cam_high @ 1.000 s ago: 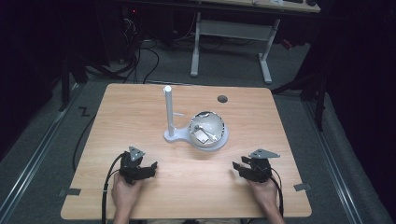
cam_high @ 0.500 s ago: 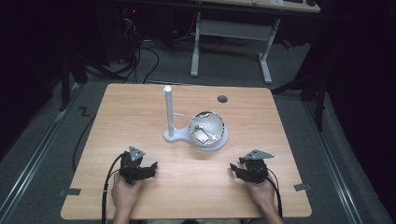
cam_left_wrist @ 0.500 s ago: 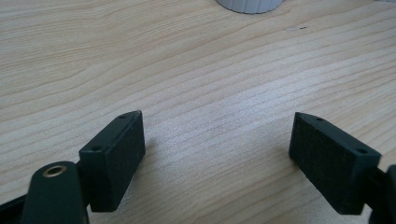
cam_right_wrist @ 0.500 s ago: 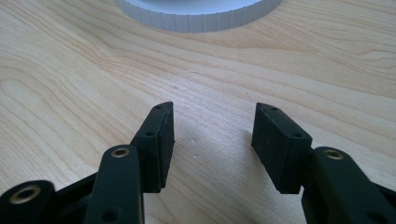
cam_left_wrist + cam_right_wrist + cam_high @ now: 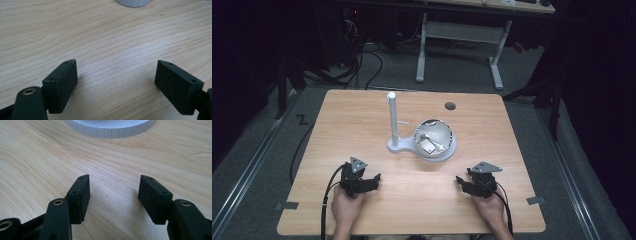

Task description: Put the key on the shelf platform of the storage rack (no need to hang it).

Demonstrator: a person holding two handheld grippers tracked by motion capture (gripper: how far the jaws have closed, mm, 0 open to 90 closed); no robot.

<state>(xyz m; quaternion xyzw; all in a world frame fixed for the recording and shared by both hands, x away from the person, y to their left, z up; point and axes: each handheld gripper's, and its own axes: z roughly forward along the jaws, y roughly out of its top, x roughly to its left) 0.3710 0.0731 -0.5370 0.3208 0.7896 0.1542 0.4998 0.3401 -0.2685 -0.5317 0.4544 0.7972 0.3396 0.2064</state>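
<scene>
My left hand-held gripper (image 5: 373, 179) rests low on the light wooden table (image 5: 342, 125), its jaws spread wide with only bare wood between them. My right hand-held gripper (image 5: 460, 181) sits near the table's front right, jaws also spread and holding nothing. Ahead of both, at the table's middle, stands a white plastic stand with an upright post (image 5: 392, 117), and touching its base a round white ribbed-edge dish carrying a shiny domed bowl (image 5: 434, 139). The dish's ribbed rim (image 5: 110, 128) lies just beyond my right jaws.

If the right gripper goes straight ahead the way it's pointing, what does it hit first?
Probably the ribbed white base under the clear dome. The right gripper has open jaws, with bare table before it.
</scene>
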